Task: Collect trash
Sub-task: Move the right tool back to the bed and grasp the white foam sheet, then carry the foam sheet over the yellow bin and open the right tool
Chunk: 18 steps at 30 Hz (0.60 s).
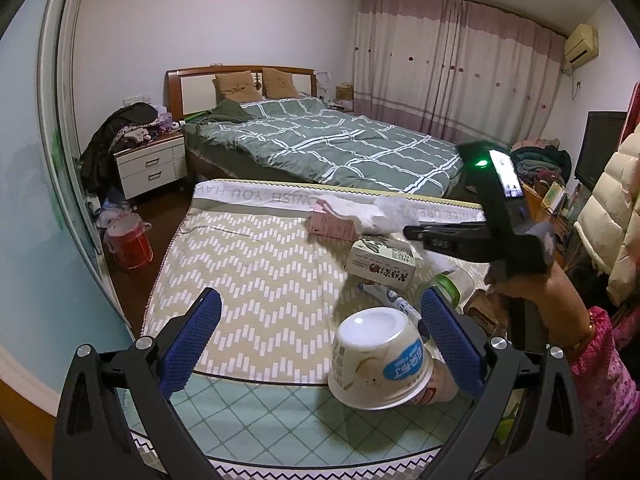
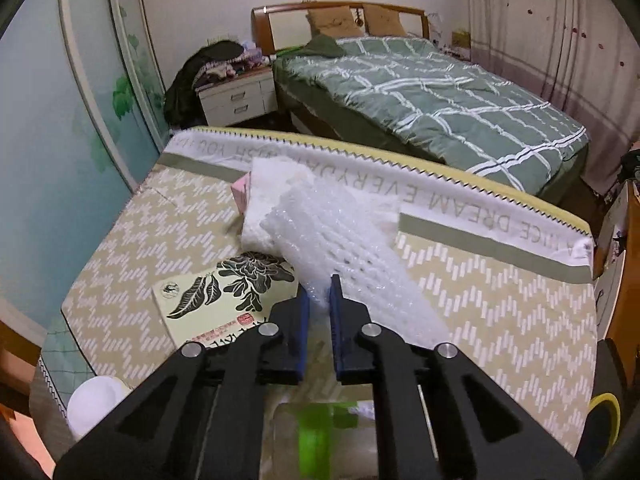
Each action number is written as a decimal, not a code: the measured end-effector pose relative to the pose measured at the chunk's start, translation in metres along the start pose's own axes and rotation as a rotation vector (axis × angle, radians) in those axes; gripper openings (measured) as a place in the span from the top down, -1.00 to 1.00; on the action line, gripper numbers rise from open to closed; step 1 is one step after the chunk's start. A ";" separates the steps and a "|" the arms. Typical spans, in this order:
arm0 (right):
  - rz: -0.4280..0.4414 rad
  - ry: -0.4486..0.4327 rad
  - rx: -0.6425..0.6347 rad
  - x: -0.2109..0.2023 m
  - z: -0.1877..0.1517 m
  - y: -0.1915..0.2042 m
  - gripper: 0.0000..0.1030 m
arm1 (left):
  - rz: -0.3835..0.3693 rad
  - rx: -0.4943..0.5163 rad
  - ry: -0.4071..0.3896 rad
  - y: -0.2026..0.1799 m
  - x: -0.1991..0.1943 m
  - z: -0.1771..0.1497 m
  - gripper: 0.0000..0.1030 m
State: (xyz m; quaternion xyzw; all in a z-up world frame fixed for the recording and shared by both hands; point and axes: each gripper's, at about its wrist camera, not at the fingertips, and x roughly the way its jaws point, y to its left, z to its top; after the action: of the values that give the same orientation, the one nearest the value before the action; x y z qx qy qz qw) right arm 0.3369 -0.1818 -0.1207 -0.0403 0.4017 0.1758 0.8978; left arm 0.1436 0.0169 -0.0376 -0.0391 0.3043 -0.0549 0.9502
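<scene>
A sheet of clear bubble wrap point(image 2: 340, 236) lies crumpled toward the far edge of the worktop, its near end pinched between the blue pads of the right hand-held gripper point(image 2: 319, 300), whose jaws stand almost together on the plastic. Under the wrap's far end sits a small pink carton point(image 1: 332, 229), close to the worktop's far edge. Just beside the wrap on the near left lies a flat cream cardboard box printed with dark leaves and flowers point(image 2: 232, 300). Below the right hand-held gripper, at the near right corner, a clear plastic bottle with a green label point(image 1: 450, 282) lies on its side, blurred in the right wrist view. An upturned white paper cup with a blue label point(image 1: 380, 358) stands on its rim at the near edge, on the checked teal cloth there. It lies between the wide-open blue pads of the left hand-held gripper point(image 1: 320, 344), which touch nothing. The worktop point(image 1: 248, 280) carries a beige cloth with a white zigzag pattern. A hand point(image 1: 532, 280) in a pink patterned sleeve grips the right tool. Beyond the far edge stands a bed with a green checked quilt point(image 1: 340, 144).
</scene>
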 end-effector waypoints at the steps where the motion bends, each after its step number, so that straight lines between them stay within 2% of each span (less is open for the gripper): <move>1: -0.004 -0.020 -0.001 -0.006 -0.001 -0.002 0.83 | 0.000 -0.001 0.001 0.000 0.000 0.000 -0.91; 9: -0.001 -0.168 0.065 -0.068 -0.005 -0.028 0.83 | -0.014 0.013 0.003 -0.008 0.000 -0.001 -0.91; 18: -0.049 -0.297 0.227 -0.142 -0.059 -0.084 0.83 | -0.056 0.042 0.008 -0.028 -0.002 -0.006 -0.91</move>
State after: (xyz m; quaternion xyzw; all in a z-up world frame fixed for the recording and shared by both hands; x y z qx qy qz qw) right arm 0.2371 -0.3135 -0.0614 0.0780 0.2812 0.1112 0.9500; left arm 0.1366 -0.0105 -0.0386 -0.0271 0.3056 -0.0879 0.9477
